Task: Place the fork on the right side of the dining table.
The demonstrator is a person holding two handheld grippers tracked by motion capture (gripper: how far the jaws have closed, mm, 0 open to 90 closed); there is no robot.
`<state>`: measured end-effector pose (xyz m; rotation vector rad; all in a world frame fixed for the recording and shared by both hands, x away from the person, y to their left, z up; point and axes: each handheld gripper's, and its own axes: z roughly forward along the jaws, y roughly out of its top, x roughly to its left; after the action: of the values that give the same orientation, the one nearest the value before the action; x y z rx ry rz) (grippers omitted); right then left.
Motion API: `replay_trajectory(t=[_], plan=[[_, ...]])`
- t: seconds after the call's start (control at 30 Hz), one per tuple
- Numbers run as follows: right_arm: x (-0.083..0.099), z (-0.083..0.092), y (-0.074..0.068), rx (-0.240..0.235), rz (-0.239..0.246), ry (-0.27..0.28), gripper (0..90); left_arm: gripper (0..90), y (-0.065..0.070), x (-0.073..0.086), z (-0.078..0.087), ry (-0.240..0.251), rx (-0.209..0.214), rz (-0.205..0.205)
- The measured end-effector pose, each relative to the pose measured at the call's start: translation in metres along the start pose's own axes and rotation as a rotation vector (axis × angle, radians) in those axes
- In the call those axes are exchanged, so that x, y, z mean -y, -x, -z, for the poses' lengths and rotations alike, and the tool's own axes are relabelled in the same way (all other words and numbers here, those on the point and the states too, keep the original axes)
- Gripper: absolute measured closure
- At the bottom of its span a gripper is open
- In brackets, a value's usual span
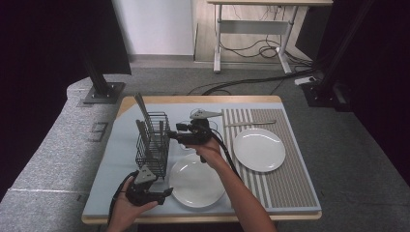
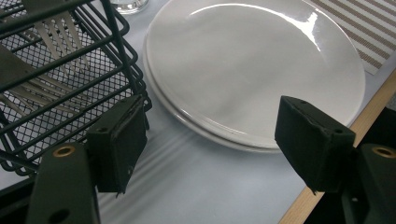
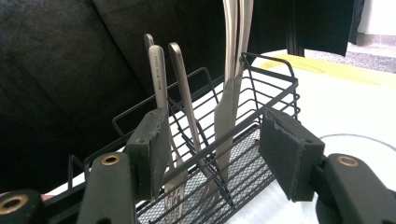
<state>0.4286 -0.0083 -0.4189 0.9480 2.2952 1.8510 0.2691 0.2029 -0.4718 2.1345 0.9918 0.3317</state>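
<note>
1. Facing the cutlery basket [image 1: 153, 142], right gripper [image 1: 170, 135] has jaws apart, nothing clamped; knife [image 3: 229, 93] and fork handles [image 3: 159, 74] stand upright in basket just beyond its pads.
2. Left gripper [image 1: 167, 192] released, empty, low at near table edge [image 1: 203, 218], basket corner just beside one pad.
3. Near plate [image 1: 196, 183] between both grippers; far plate [image 1: 259, 149] and a knife [image 1: 249, 123] on striped mat [image 1: 285, 183], well apart.
4. Right forearm crosses near plate; mat side open.

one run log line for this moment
right tongs: open, at cutlery basket | left tongs: open, beside near plate | knife on mat
</note>
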Motion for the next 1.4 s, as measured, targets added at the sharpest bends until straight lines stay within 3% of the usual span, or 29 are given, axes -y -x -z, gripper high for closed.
replay_trajectory(t=[0.77,1.1,1.27,1.4], plan=[[-0.008,-0.021,-0.006,-0.036,0.014,0.000,51.0,25.2,-0.001,0.000,0.004,0.010,-0.009,-0.001],[-0.009,-0.033,-0.008,-0.070,0.021,0.003,71.2,25.2,-0.003,0.001,0.003,0.006,-0.006,0.007],[-0.009,-0.034,-0.009,-0.070,0.051,0.012,81.3,25.2,-0.003,0.001,0.004,0.006,-0.004,0.008],[-0.010,-0.032,-0.010,-0.058,0.081,0.012,83.4,25.2,-0.006,0.002,0.008,0.014,-0.012,0.011]])
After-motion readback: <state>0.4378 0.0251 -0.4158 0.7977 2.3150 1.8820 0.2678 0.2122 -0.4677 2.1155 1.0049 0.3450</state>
